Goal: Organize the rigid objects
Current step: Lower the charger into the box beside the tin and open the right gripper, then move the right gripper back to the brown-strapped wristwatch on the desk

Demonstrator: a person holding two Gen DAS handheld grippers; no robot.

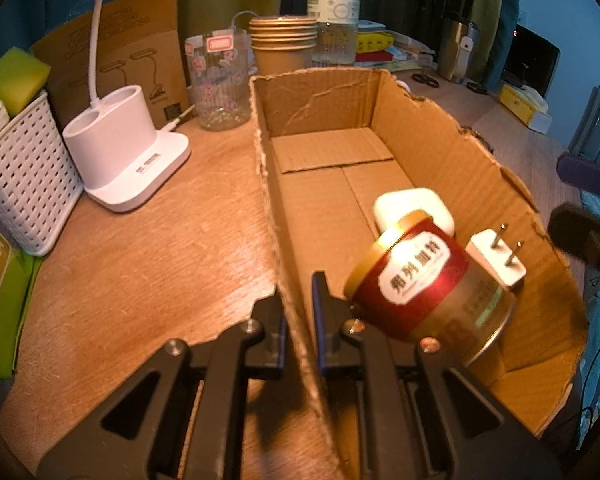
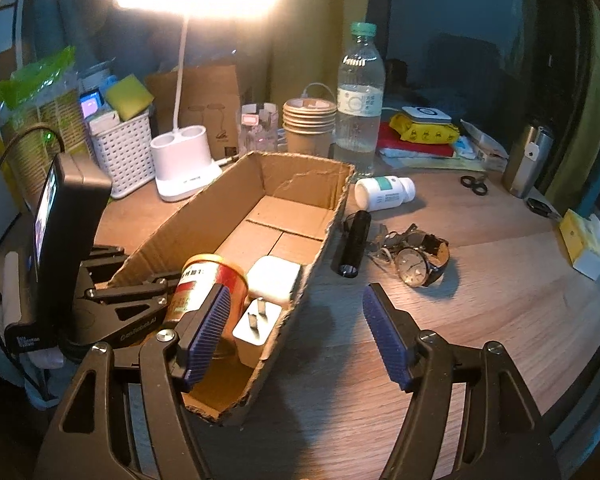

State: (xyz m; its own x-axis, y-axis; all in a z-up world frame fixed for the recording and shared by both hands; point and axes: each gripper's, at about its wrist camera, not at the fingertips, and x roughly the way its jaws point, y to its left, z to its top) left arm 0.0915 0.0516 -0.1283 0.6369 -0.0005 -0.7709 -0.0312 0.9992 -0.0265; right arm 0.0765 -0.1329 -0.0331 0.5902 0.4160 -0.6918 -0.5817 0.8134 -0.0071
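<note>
The left gripper (image 1: 300,312) is clamped on the left wall of the cardboard box (image 1: 452,168) at its near end, one finger outside and one inside. In the box's near end lie a red tin (image 2: 210,286) tipped on its side, a white plug adapter (image 2: 256,326) with prongs up, and a white square charger (image 2: 274,280) — all close together. The right gripper (image 2: 296,336) hovers with its jaws spread wide, holding nothing. On the wooden desk (image 2: 480,292) right of the box: a black flashlight (image 2: 352,244), a wristwatch (image 2: 418,266) and a white pill bottle (image 2: 384,192)
</note>
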